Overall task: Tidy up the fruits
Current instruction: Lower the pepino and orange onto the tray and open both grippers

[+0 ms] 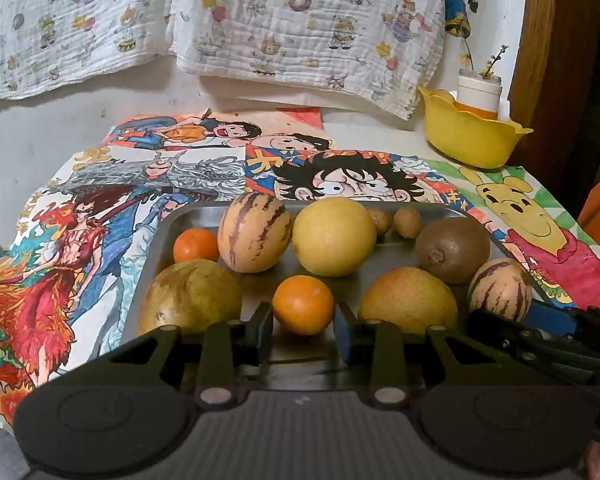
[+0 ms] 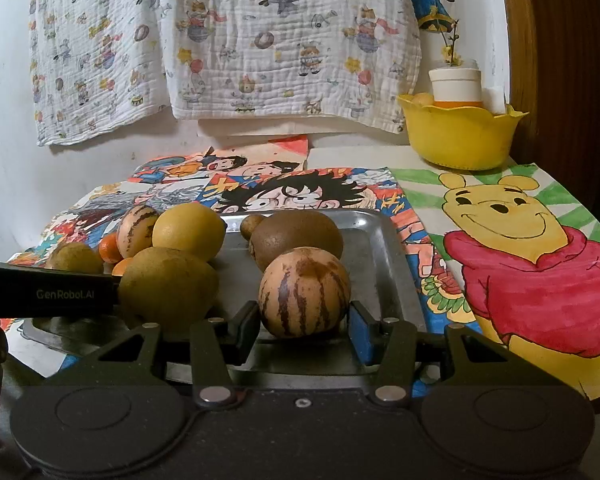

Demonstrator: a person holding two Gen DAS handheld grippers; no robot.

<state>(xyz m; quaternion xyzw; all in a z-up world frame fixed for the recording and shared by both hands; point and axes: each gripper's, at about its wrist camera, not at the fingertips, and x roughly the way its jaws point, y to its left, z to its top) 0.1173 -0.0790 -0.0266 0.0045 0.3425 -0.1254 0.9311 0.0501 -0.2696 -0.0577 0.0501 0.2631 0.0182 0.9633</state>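
Note:
A steel tray (image 1: 188, 216) holds several fruits: two small oranges, two striped melons, yellow citrus, pears and brown kiwis. My left gripper (image 1: 303, 330) is open, its fingers either side of the near orange (image 1: 302, 304) without clear contact. My right gripper (image 2: 303, 330) is open around the near striped melon (image 2: 304, 292), fingers close to its sides; that melon shows in the left wrist view (image 1: 500, 290) at the tray's right with the right gripper's fingers (image 1: 548, 318) by it. The tray also shows in the right wrist view (image 2: 380, 248).
A yellow bowl (image 1: 468, 136) with a white jar and a twig stands at the back right, also in the right wrist view (image 2: 460, 136). Cartoon drawings (image 2: 532, 256) cover the table under the tray. A printed cloth (image 1: 300, 24) hangs on the wall behind.

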